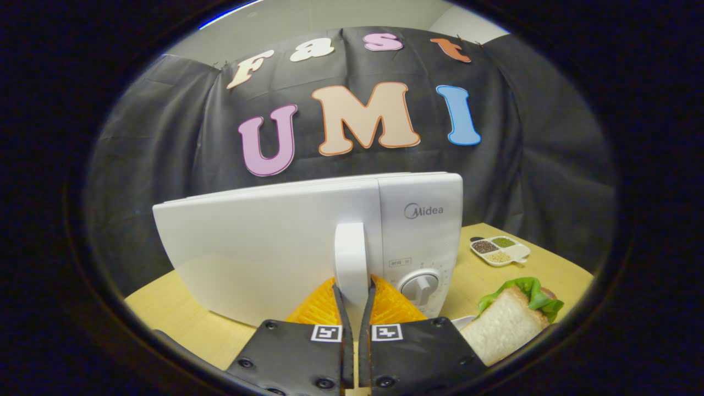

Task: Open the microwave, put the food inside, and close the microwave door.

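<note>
The hand-held gripper [352,291] points level at the microwave [308,247], its two fingers [342,308] pinching the lower end of the upright door handle [351,258] from either side. The door looks slightly ajar. "Midea" is printed on the control panel above a dial [419,286]. On the worktop [484,275], a sandwich [511,322] with lettuce lies right of the fingers; beyond it sits a divided dish [499,250] of grains.

Black cloth wall [165,137] behind a light wooden table [176,319], pale ceiling above.
</note>
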Demonstrator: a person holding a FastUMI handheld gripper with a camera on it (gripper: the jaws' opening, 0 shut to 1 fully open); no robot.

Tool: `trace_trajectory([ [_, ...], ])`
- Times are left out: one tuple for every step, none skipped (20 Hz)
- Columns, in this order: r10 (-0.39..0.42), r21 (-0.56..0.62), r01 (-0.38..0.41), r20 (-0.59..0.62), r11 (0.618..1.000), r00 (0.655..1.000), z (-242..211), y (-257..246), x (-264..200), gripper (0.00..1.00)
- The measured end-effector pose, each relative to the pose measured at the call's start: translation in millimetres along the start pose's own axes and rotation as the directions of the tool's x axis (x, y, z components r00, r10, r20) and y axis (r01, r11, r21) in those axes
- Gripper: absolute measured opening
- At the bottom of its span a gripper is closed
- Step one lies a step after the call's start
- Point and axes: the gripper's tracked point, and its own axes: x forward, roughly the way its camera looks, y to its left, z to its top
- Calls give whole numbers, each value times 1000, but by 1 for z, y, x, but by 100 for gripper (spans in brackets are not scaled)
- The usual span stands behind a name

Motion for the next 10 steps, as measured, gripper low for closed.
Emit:
trace_trajectory([
  [-4,3,4,0,1000,1000,0,0,0,5],
  [-9,5,9,0,1000,1000,0,0,-1,6],
  [-12,6,12,0,1000,1000,0,-1,-1,6],
  [-16,7,16,0,1000,1000,-1,-1,-1,5],
  [-19,11,19,0,1000,1000,0,-1,-2,5],
  [-22,13,22,-1,1000,1000,-1,-1,-2,6],
  [-24,16,24,2,1000,1000,-1,-2,-2,6],
  [-25,14,25,2,1000,1000,-1,-1,-2,5],
  [-27,15,27,3,1000,1000,-1,-2,-2,5],
  [-28,16,28,3,999,1000,-1,-2,-3,5],
])
